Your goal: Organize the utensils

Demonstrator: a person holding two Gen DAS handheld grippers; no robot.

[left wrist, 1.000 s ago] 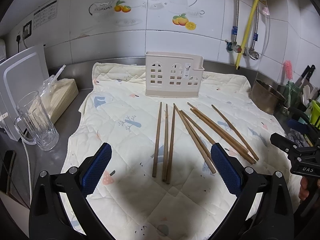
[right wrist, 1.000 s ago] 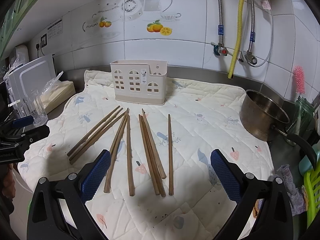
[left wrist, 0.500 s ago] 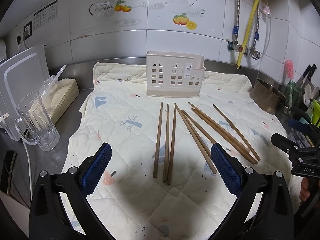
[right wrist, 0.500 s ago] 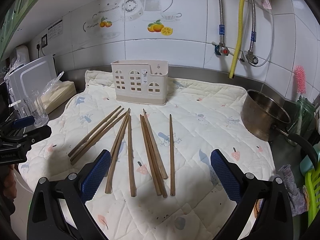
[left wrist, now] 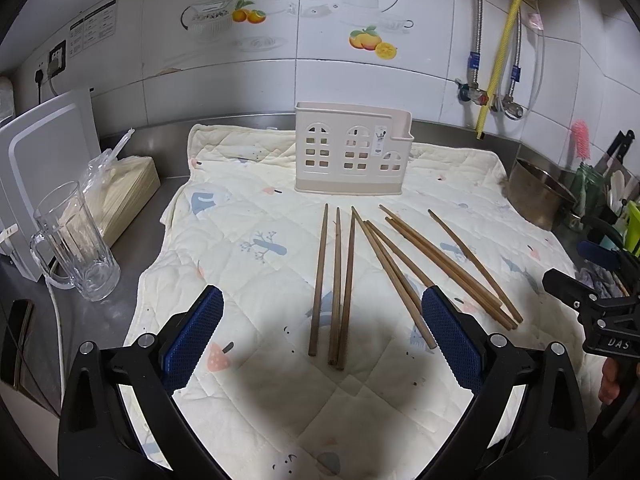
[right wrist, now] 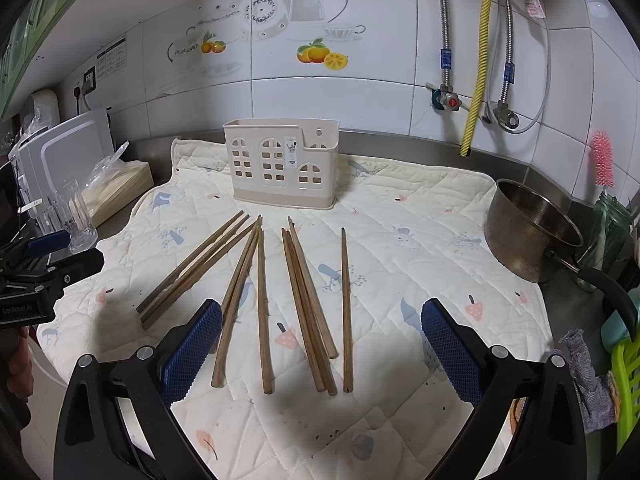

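Note:
Several brown wooden chopsticks [left wrist: 349,280] lie fanned out on a cream quilted mat [left wrist: 248,280]; they also show in the right wrist view [right wrist: 262,304]. A beige plastic utensil holder [left wrist: 352,154] with window cut-outs stands upright behind them, also in the right wrist view [right wrist: 280,162]. My left gripper [left wrist: 322,336] is open and empty, hovering over the near ends of the left chopsticks. My right gripper [right wrist: 320,344] is open and empty, over the near ends of the middle chopsticks.
A glass mug [left wrist: 76,240], a bagged stack [left wrist: 120,188] and a white board [left wrist: 40,160] stand left of the mat. A steel pot [right wrist: 532,228], a pink brush [right wrist: 602,160] and a green rack [right wrist: 626,376] are at the right. Pipes run down the tiled wall.
Both grippers have drifted slightly forward and down toward the chopsticks. Nothing on the mat has moved.

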